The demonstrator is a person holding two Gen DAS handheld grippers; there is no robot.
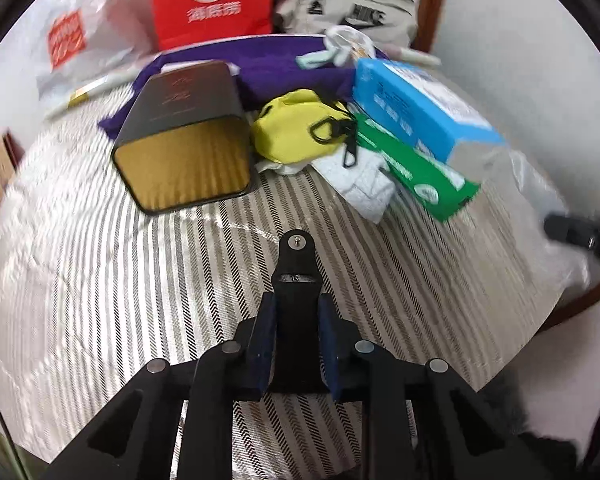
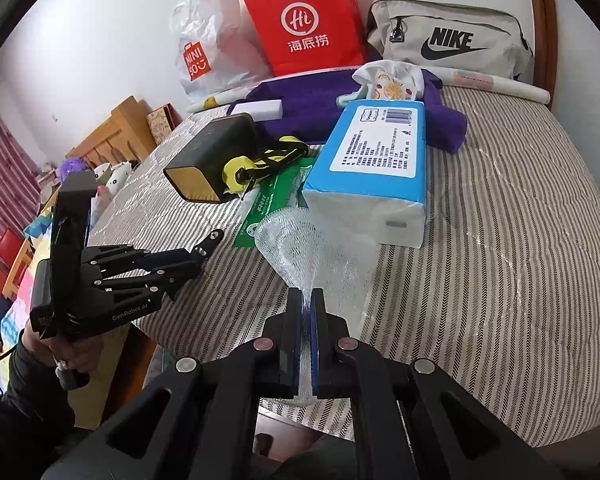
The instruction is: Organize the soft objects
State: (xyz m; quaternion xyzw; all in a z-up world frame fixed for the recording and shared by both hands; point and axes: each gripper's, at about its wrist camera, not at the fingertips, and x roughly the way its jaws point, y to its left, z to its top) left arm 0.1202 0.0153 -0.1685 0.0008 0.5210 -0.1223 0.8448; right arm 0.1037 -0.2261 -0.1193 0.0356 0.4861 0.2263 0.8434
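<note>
right hand-held gripper (image 2: 307, 320): clamping tight on the near end of a clear bubble wrap sheet (image 2: 300, 240).
left hand-held gripper (image 1: 296, 280): hovering over the bed (image 1: 100, 280), jaws slightly apart, nothing between them.
bubble wrap position: lying on the striped bed, far end fanning out against the blue tissue pack (image 2: 376, 168) and green packet (image 2: 272, 200).
long axis: running from the pads straight away toward the tissue pack.
risk: thin film is likely slipping or tearing if pulled hard; a drag may be toppling the tissue pack.
</note>
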